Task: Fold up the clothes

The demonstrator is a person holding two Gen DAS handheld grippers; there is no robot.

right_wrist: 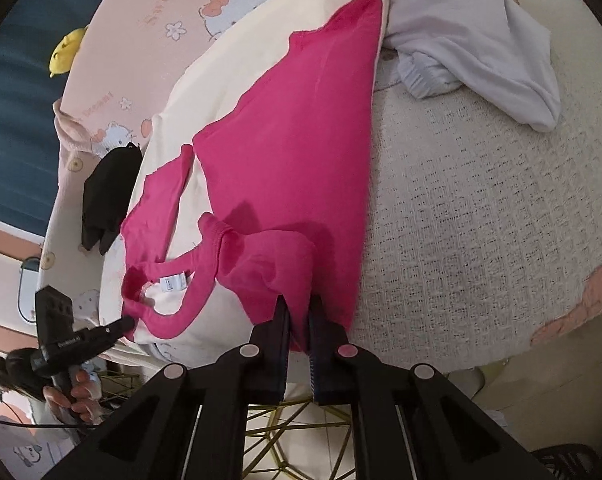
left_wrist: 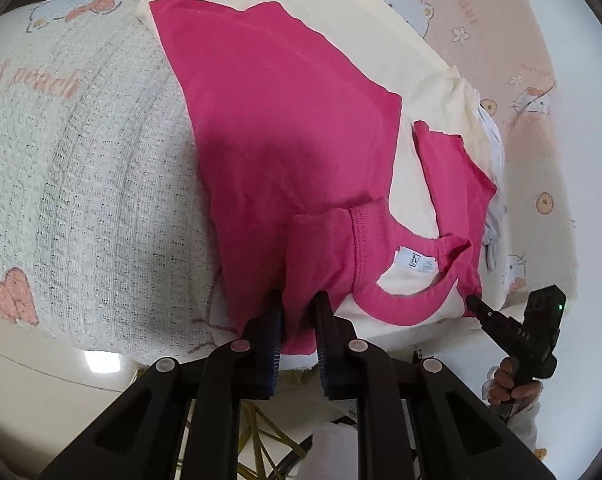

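Shirt (left_wrist: 285,128): pink and cream, spread flat on the bed, neckline toward the near edge; a white label (left_wrist: 415,261) shows inside the collar.
Bed cover (left_wrist: 81,200): white waffle weave with peach bows and lettering, under and beside the shirt.
Sheet (left_wrist: 501,32): pink with cartoon cats, along the far side of the shirt.
Left gripper (left_wrist: 299,312): jaws nearly closed, pink shoulder fabric pinched between them at the bed's edge.
Right gripper (right_wrist: 299,316): jaws close together, clamped on a fold of pink shoulder fabric near the bed's edge.
Left view only: the right gripper seen from outside, its tip touching the collar end at the shirt's other shoulder; a green light on its body; a hand (left_wrist: 513,384) around its handle.
Right view only: the left gripper seen from outside, its tip at the pink collar band; a hand (right_wrist: 71,396) on its handle; a white garment (right_wrist: 473,40) crumpled at the shirt's far hem; a black item (right_wrist: 109,196) on the sheet just beside the pink sleeve; a yellow plush (right_wrist: 67,50) at the bed's far edge; a gold wire frame (right_wrist: 301,436) on the tiled floor below.
Both views: shirt flat, not yet folded.
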